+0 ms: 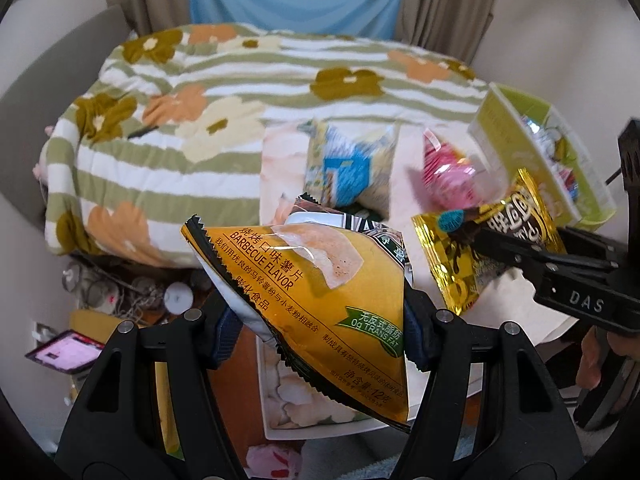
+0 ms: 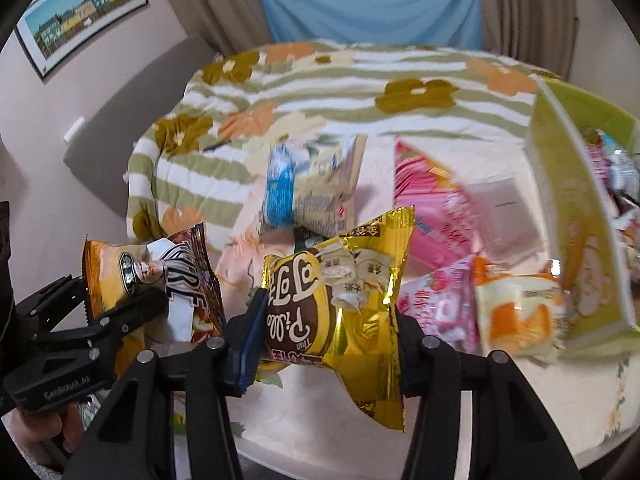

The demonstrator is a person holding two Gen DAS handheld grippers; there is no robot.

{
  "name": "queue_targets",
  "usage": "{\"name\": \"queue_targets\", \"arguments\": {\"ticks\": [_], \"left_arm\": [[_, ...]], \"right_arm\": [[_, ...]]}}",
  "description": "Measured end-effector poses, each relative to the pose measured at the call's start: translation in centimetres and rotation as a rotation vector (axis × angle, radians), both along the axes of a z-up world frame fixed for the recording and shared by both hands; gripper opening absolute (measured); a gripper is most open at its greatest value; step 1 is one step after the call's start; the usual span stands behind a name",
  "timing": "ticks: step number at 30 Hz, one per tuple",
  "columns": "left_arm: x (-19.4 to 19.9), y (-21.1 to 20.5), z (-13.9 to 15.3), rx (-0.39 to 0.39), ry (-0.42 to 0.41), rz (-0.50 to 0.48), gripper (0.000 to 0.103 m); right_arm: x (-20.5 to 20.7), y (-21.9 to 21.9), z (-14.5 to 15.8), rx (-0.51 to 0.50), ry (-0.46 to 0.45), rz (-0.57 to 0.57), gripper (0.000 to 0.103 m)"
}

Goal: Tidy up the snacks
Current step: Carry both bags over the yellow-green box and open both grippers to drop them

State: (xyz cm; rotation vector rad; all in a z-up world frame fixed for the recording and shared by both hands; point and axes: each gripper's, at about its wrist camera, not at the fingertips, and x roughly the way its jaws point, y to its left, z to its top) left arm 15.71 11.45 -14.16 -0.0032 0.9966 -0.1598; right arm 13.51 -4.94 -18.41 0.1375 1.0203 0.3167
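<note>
The left gripper pinches an orange chip bag between its jaws. The right gripper pinches a gold snack bag the same way. Both bags hang up off the table. Past the right jaws, off to the right, a green box stands open, with small wrapped snacks inside (too blurry to name). More snack packs lie on the table just ahead of the jaws

Bedroom by a curtained window

A blue curtain hung between beige drapes; a framed picture was on the pale wall, a floral striped blanket covering the bed.
</note>
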Motion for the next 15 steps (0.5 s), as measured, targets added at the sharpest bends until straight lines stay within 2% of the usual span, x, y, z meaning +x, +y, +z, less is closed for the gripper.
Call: {"name": "queue_targets", "arguments": {"ticks": [5, 8, 15], "left_arm": [[0.3, -1.3, 3.3, -0.024, -0.086, -0.037, 0.062], [1.0, -2.8, 4.5, -0.037, -0.106, -0.054, 0.062], [2.7, -8.8, 6.7, -0.051, -0.154, -0.096, 0.062]], "right_arm": [[-1.6, -2.7, 3.3, 0.023, -0.033, -0.069, 0.048], [-2.3, -4.9, 5.3, 0.035, -0.062, -0.115, 0.048], [-2.8, -11.1, 8.2, 0.074, -0.134, -0.197, 0.048]]}}
